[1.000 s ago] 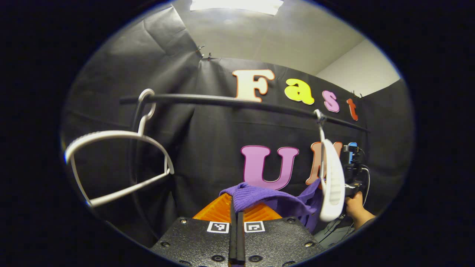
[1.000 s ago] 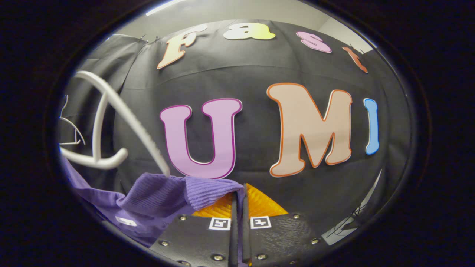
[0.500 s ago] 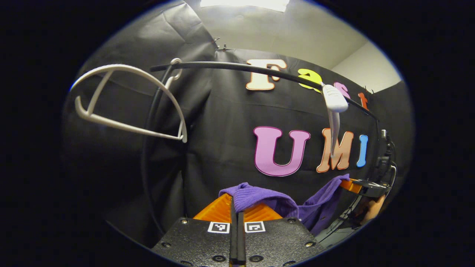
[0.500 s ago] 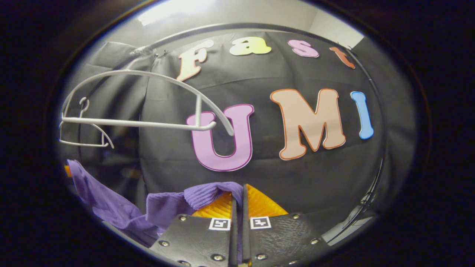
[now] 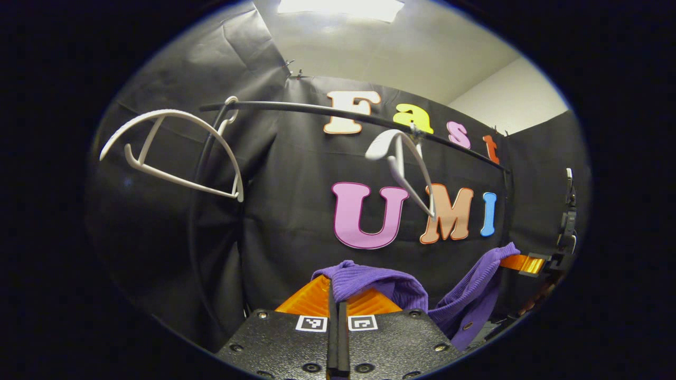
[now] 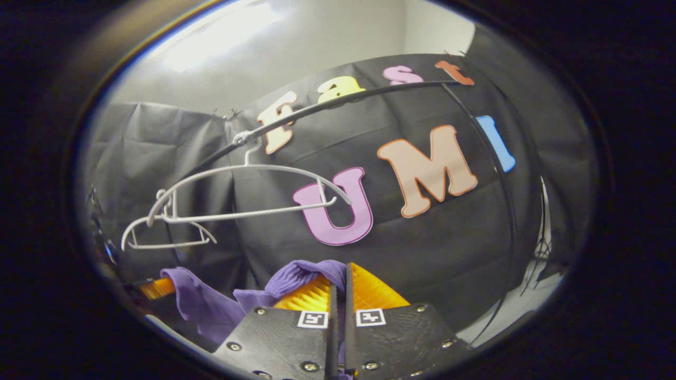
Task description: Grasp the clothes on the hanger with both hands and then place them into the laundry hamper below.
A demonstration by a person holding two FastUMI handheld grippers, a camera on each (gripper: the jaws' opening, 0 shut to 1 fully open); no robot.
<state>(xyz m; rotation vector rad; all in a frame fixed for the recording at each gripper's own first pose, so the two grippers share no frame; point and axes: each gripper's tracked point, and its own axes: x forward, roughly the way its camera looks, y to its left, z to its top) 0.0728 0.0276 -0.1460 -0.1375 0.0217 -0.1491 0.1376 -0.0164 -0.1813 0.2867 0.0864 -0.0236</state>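
Note:
A purple knitted garment [image 5: 380, 282] hangs off the hanger, stretched between both grippers. My left gripper [image 5: 335, 295] is shut on one end of it. The cloth sags rightward to the right gripper [image 5: 523, 262], seen farther off in the left gripper view. In the right gripper view, my right gripper [image 6: 339, 287] is shut on the garment's [image 6: 301, 274] other end, and the cloth trails left to the left gripper [image 6: 156, 287]. The bare white hanger [image 5: 401, 163] swings on the black rail [image 5: 317, 109]; it appears again as the hanger [image 6: 253, 190] in the right gripper view.
A second empty white hanger [image 5: 169, 153] hangs at the rail's left end, above the rack's black upright [image 5: 198, 211]. It is the farther hanger [image 6: 163, 232] in the right gripper view. Black cloth walls close the booth behind the rail [image 6: 338, 103].
Both grippers have come down and away from the rail with the garment, which has slipped off the hanger. The freed hanger swings and turns on the rail.

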